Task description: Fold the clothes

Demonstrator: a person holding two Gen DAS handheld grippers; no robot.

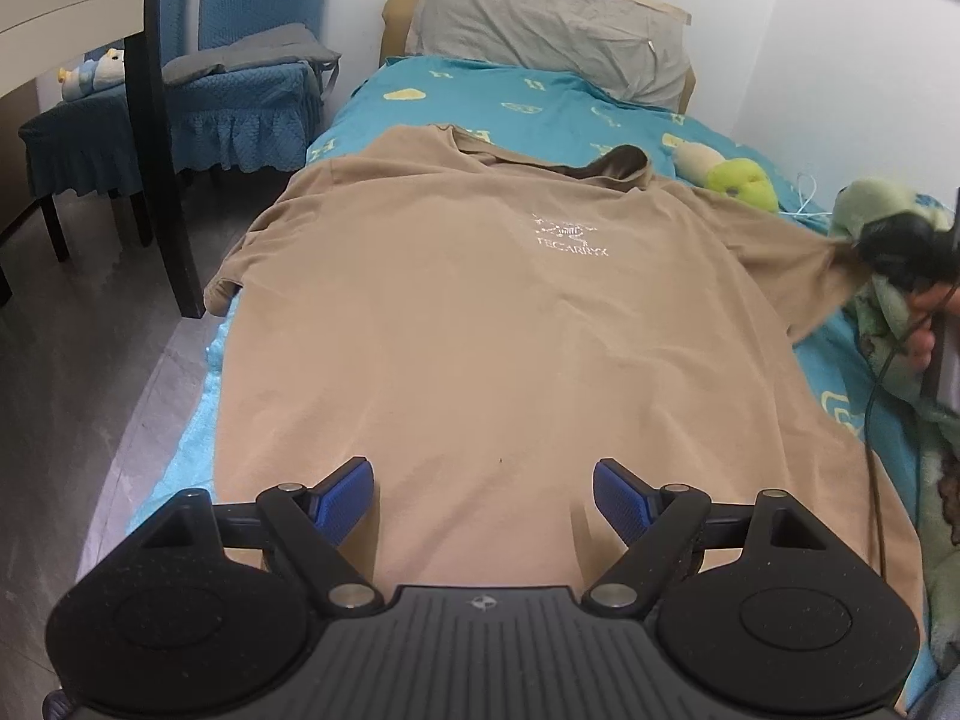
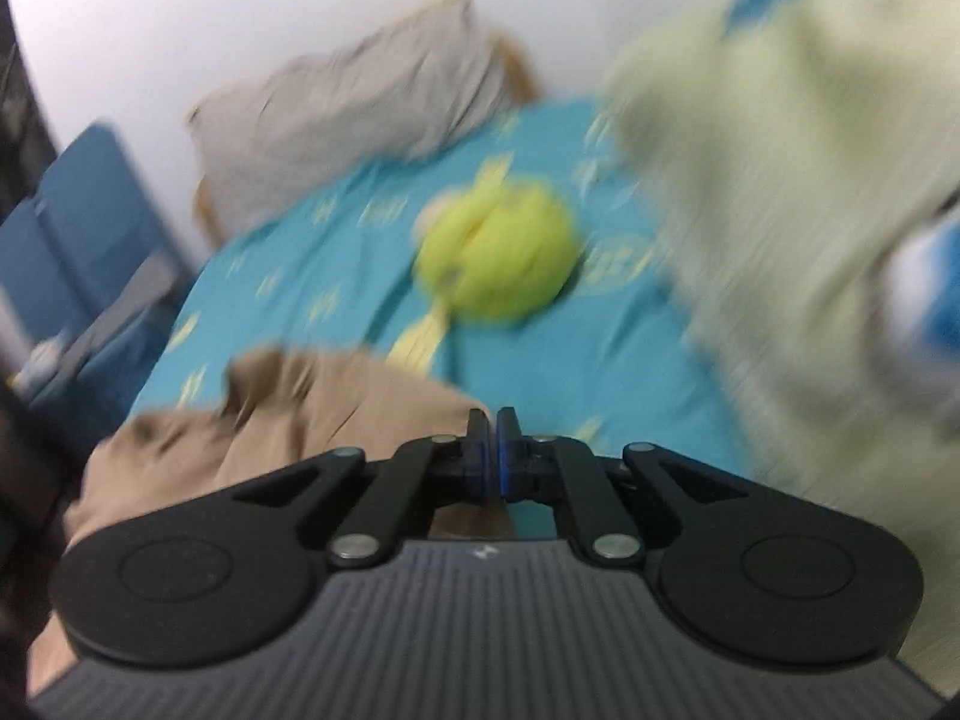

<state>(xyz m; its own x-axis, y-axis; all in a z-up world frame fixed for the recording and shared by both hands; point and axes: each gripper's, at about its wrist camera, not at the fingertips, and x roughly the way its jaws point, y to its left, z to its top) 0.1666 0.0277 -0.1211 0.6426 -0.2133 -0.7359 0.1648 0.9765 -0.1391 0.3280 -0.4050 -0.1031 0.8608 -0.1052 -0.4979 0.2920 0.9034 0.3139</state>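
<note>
Right gripper (image 2: pixel 491 450) clamped on shirt (image 1: pixel 480 330) sleeve; left gripper (image 1: pixel 483 498) apart above hem. Thin pinch may slip, bunching fabric.

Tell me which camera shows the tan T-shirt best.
The left wrist view: the tan T-shirt lies spread across the bed, print and collar sharp. The right wrist view catches only a blurred, bunched part of it.

a tan t-shirt (image 1: pixel 480 330) with a small white chest print lies spread flat, print up, along the bed (image 1: pixel 540 102), its collar toward the pillow, one sleeve drawn out sideways.
</note>
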